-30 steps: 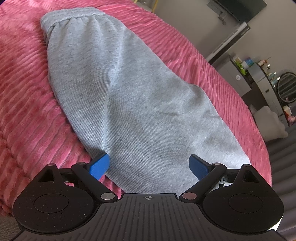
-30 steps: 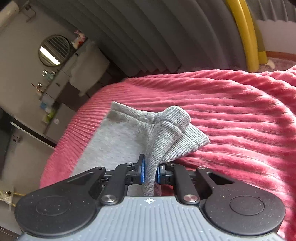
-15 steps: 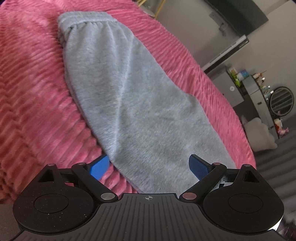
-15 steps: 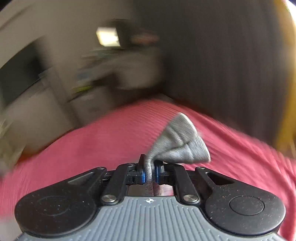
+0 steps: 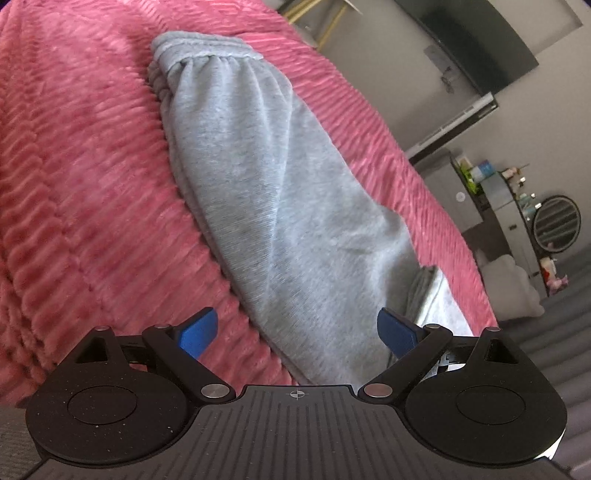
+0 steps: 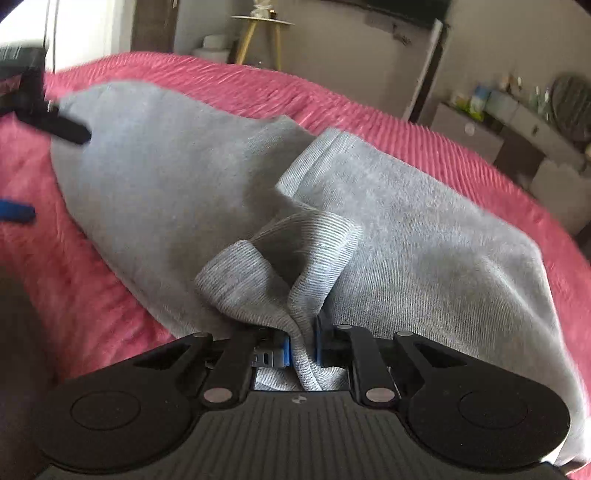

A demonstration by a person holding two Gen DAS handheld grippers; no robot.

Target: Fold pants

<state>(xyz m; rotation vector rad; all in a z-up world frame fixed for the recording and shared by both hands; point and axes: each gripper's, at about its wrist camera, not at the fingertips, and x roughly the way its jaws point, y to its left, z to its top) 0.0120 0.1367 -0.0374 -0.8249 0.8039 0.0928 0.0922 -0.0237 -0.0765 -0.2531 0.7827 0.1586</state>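
Note:
Grey sweatpants (image 5: 266, 206) lie lengthwise on the pink ribbed bedspread (image 5: 81, 192), waistband (image 5: 207, 55) at the far end. My left gripper (image 5: 297, 328) is open and empty, low over the near part of the pants, blue fingers (image 5: 197, 328) wide apart. My right gripper (image 6: 303, 349) is shut on the ribbed leg cuffs (image 6: 295, 266) and holds them up, with the leg end doubled back over the pants (image 6: 177, 177). The left gripper's fingers (image 6: 62, 129) show at the far left of the right wrist view.
The bedspread (image 6: 406, 140) drops away at its edges. Beyond the bed stand a dresser with bottles (image 5: 491, 181), a round mirror (image 5: 557, 223), a wall TV (image 5: 472, 40) and a small wooden stool (image 6: 260, 33).
My right gripper has swung the cuffs around and back over the pants, toward the waistband side. My left gripper has shifted left, staying open; a folded leg edge now shows at its right.

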